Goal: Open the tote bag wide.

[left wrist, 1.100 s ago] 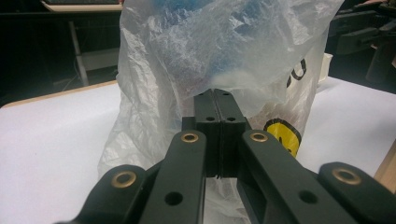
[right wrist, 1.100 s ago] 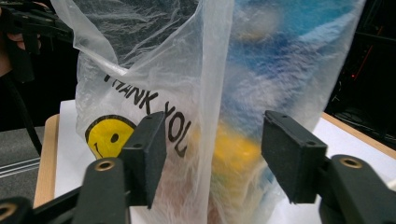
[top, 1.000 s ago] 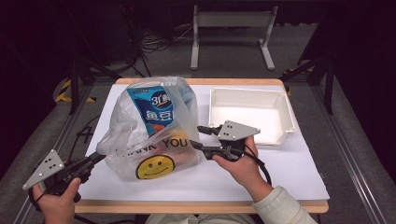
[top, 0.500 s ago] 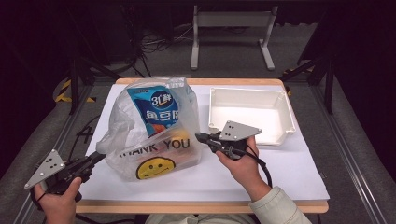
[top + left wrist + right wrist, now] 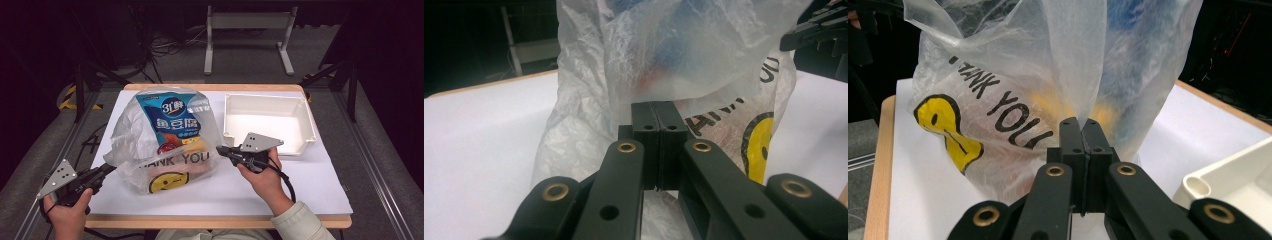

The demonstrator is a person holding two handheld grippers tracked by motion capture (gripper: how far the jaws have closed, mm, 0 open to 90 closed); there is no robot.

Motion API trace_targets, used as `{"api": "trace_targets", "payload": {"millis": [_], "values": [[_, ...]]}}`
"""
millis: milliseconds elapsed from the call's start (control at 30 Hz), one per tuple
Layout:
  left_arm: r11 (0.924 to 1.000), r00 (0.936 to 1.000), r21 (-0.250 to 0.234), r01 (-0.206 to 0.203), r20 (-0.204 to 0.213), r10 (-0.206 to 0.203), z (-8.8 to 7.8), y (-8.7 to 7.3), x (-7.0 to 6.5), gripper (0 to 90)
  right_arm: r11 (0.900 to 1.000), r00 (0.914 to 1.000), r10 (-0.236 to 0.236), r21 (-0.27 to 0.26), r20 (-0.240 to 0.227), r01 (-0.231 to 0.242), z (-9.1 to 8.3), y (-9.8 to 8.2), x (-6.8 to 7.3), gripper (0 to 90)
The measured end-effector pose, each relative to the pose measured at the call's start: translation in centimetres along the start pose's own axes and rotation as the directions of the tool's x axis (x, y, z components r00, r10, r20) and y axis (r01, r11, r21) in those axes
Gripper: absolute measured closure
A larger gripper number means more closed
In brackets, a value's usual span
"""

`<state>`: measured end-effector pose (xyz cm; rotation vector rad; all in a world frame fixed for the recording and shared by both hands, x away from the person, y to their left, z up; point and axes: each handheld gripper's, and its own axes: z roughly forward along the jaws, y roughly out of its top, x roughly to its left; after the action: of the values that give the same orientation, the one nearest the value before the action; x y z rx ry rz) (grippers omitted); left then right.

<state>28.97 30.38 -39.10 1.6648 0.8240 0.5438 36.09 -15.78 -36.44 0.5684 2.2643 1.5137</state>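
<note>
Both grippers [image 5: 109, 170] [image 5: 220, 149] apparently pinch the plastic bag [image 5: 165, 140] between them, jaws closed.

Clear bag [image 5: 150, 150], yellow smiley print

My left hand [image 5: 65, 212] grips the black two-jaw left tool [image 5: 107, 170] low at the near left, jaws pressed together. My right hand [image 5: 262, 175] holds the black right tool [image 5: 220, 150] pointing left, its jaws having just closed and now pinched tight, forearm angling in from below.
</note>
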Motion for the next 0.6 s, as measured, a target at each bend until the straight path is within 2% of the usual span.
{"api": "trace_targets", "payload": {"millis": [200,300,600], "values": [[0.9993,0.9999,0.034,0.016,-0.004,-0.016,0.6,-0.5,0.8,89.9,0.999,0.9998,0.019,0.032,0.002,-0.019,0.5,-1.0,-0.5,90.0],[0.9986,0.9999,0.05,0.016,-0.006,-0.016,0.9,-0.7,1.0,89.9,0.998,0.9993,0.037,0.041,-0.011,-0.036,0.7,-1.5,-0.6,90.0],[0.9952,0.9998,0.096,0.019,-0.008,-0.018,1.9,-1.2,1.2,90.0,0.996,0.9989,0.045,0.074,-0.01,-0.044,1.2,-2.2,-0.8,90.0]]}}
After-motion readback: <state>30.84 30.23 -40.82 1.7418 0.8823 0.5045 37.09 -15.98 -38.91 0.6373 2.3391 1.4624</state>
